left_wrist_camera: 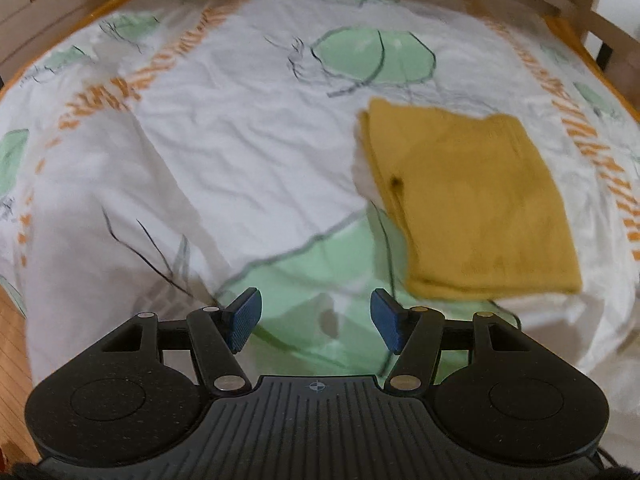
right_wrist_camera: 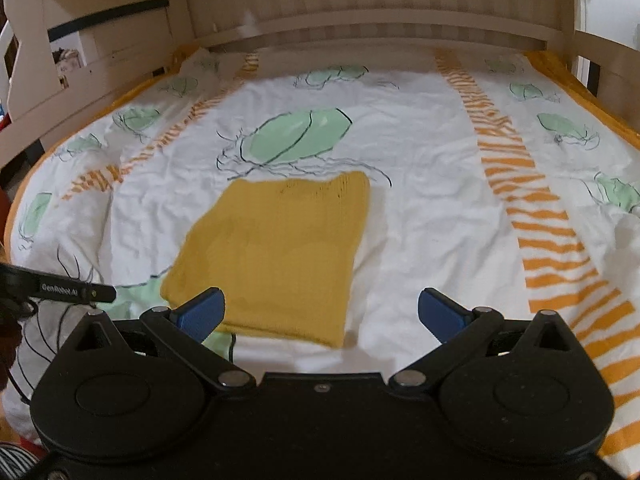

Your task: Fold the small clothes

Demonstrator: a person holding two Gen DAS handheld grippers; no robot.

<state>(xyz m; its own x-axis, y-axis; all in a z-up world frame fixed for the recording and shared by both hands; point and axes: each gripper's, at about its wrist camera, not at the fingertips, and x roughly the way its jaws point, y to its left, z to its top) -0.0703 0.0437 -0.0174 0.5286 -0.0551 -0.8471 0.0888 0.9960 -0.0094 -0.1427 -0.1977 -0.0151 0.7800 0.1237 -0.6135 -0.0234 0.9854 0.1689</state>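
A mustard-yellow knitted garment lies folded into a flat rectangle on the bed sheet. In the left wrist view it is ahead and to the right of my left gripper, which is open and empty above the sheet. In the right wrist view the same garment lies just ahead of my right gripper, which is wide open and empty, its left blue fingertip over the garment's near left corner. Part of the left gripper shows at the left edge.
The sheet is white with green leaf prints and orange stripes, and is wrinkled. A wooden bed frame rises at the far end and along both sides. Wooden floor shows at the lower left.
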